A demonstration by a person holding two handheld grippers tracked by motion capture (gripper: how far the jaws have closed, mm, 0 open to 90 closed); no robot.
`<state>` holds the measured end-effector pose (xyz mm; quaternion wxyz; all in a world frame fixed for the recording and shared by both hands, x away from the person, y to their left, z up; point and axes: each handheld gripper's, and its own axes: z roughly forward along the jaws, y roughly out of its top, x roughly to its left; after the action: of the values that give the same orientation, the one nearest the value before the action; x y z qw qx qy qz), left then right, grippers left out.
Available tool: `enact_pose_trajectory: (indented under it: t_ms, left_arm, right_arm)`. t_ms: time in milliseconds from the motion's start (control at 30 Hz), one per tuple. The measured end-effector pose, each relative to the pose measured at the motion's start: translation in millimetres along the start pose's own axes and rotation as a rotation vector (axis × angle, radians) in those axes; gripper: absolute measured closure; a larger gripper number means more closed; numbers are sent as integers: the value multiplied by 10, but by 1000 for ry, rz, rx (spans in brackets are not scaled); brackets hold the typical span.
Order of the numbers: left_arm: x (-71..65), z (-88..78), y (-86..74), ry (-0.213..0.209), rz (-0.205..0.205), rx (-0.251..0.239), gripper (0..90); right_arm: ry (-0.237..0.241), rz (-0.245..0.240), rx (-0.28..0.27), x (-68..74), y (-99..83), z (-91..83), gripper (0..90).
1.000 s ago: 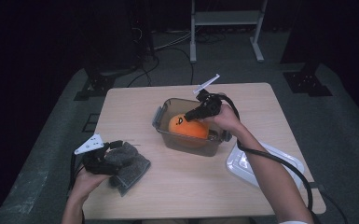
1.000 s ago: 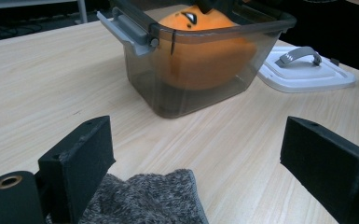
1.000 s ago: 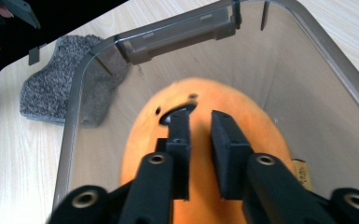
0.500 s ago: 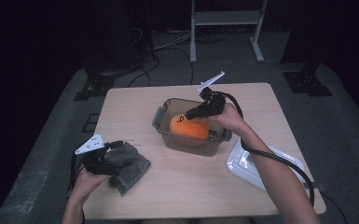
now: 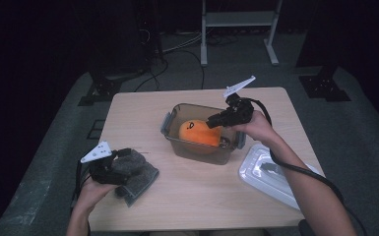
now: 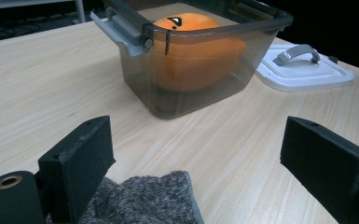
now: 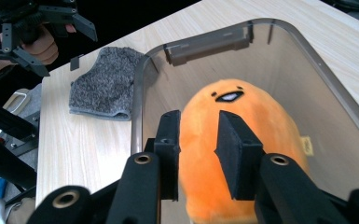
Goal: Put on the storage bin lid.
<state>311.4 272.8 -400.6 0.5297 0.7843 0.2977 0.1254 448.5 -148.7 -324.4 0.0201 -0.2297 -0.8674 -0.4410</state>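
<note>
An orange plush toy point(image 5: 199, 133) with a small face lies inside a clear grey container point(image 5: 197, 151) at the table's middle. My right gripper point(image 5: 210, 119) hovers just over the toy's near end. Its jaws have just been opening. In the right gripper view, my right gripper point(image 7: 198, 123) has a narrow gap between its pads, which stand off the toy point(image 7: 247, 105) below. My left gripper point(image 5: 124, 161) rests wide open at the front left over a grey knitted cloth point(image 5: 139, 176). In the left gripper view, the cloth point(image 6: 144, 200) lies low between the spread jaws.
The container's white lid point(image 5: 270, 174) with a grey handle lies flat at the table's right front edge. Grey latch tabs stick out from the container's ends point(image 6: 121, 28). Bare wood lies between the cloth and the container.
My right gripper has lifted slightly and drawn back from the toy, its jaws parting. The toy stays in the container. My left gripper and the cloth have not moved.
</note>
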Motion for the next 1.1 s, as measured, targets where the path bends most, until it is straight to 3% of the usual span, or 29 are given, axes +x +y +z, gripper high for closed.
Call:
enact_pose_trajectory:
  t_ms: [567, 1100]
  left_arm:
    - [-11, 24, -9, -1, 0, 12, 89]
    - [-14, 40, -27, 1, -1, 22, 89]
  right_arm:
    - [-56, 35, -78, 22, -405, -525, 590]
    - [-123, 37, -120, 41, -866, -826, 395]
